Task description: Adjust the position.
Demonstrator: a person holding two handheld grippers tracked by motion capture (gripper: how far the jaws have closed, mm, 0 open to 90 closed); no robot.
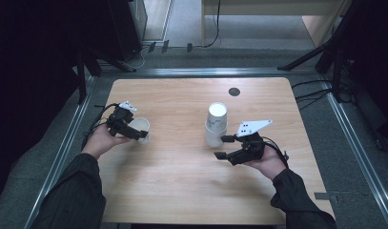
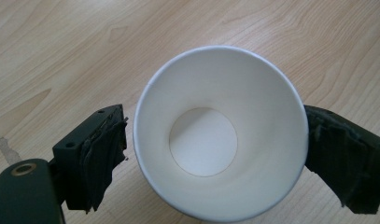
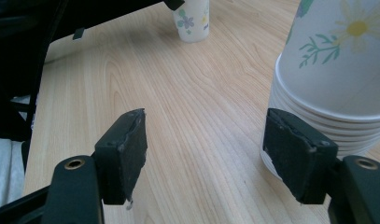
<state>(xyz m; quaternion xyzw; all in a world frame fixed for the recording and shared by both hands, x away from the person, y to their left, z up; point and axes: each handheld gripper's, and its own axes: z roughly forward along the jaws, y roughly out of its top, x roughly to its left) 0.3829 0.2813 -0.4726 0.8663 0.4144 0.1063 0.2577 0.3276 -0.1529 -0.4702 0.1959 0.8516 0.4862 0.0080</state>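
Note:
A single white paper cup (image 1: 140, 125) stands upright on the left part of the wooden table (image 1: 182, 191). My left gripper (image 1: 138, 132) reaches around it from the left. In the left gripper view I look down into the empty cup (image 2: 215, 154); my left gripper (image 2: 214, 121) is open, with a clear gap at one pad and the other pad at the rim. A stack of upside-down flowered cups (image 1: 215, 125) stands mid-table. My right gripper (image 1: 223, 147) is open just right of its base with nothing between its jaws. In the right gripper view the stack (image 3: 332, 70) rises past one jaw of that gripper (image 3: 207, 128), and the single cup (image 3: 192, 18) stands far off.
A small black round cap (image 1: 234, 91) sits in the tabletop near the far edge. Metal rails (image 1: 63, 152) run along the floor on both sides of the table. Black stand legs (image 1: 315, 55) and cables lie beyond the far corners.

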